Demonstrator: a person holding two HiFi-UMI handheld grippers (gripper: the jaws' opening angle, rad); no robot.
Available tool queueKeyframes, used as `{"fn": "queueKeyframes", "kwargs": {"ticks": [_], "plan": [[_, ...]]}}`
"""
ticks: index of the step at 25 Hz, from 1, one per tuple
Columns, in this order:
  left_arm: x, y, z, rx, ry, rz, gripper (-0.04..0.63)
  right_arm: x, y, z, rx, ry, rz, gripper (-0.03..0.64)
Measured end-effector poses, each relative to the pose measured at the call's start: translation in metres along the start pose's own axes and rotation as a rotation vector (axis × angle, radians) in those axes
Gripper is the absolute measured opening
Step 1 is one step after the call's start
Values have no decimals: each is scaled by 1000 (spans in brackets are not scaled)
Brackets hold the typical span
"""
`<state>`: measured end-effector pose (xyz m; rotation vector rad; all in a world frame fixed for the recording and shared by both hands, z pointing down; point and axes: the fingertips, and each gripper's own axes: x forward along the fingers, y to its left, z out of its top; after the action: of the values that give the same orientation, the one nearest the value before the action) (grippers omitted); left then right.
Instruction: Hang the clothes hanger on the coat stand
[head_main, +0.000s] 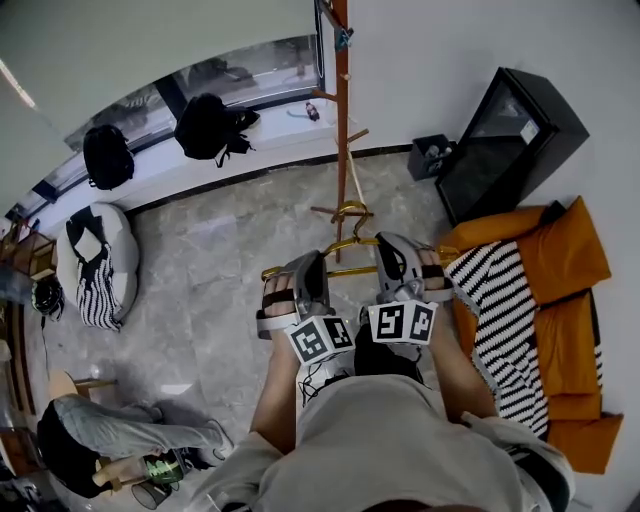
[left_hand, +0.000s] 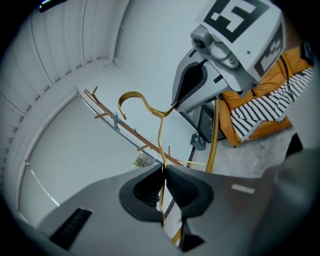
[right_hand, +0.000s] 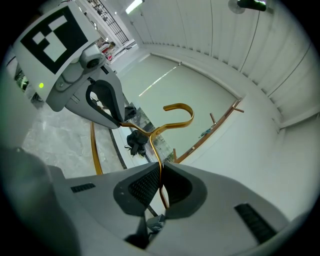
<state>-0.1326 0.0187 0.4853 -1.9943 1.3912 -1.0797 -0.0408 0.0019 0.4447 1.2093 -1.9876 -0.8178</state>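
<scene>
Clothes hanger (head_main: 343, 243), gold wire, is carried crosswise between both tools in the head view. Left gripper (left_hand: 163, 172) is clenched on one shoulder wire, pads pinching it. Right gripper (right_hand: 161, 172) is clamped the same way on the other shoulder. Hook points to 12 o'clock, close to the coat stand (head_main: 342, 120), a wooden pole with pegs; contact with a peg cannot be told. Orange sofa (head_main: 570, 260) with striped throw (head_main: 500, 300) sits at 3 o'clock. Black backpack (head_main: 212, 125) rests on the window ledge at 11 o'clock.
</scene>
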Motion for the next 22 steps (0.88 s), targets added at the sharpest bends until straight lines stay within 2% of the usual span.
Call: {"fn": "queueKeyframes", "kwargs": {"ticks": [16, 22], "plan": [[152, 71, 48, -3, 33, 74, 31, 143, -102, -34, -3, -78, -14, 14], [195, 85, 58, 30, 57, 103, 31, 182, -122, -49, 11, -110, 0, 14]]}}
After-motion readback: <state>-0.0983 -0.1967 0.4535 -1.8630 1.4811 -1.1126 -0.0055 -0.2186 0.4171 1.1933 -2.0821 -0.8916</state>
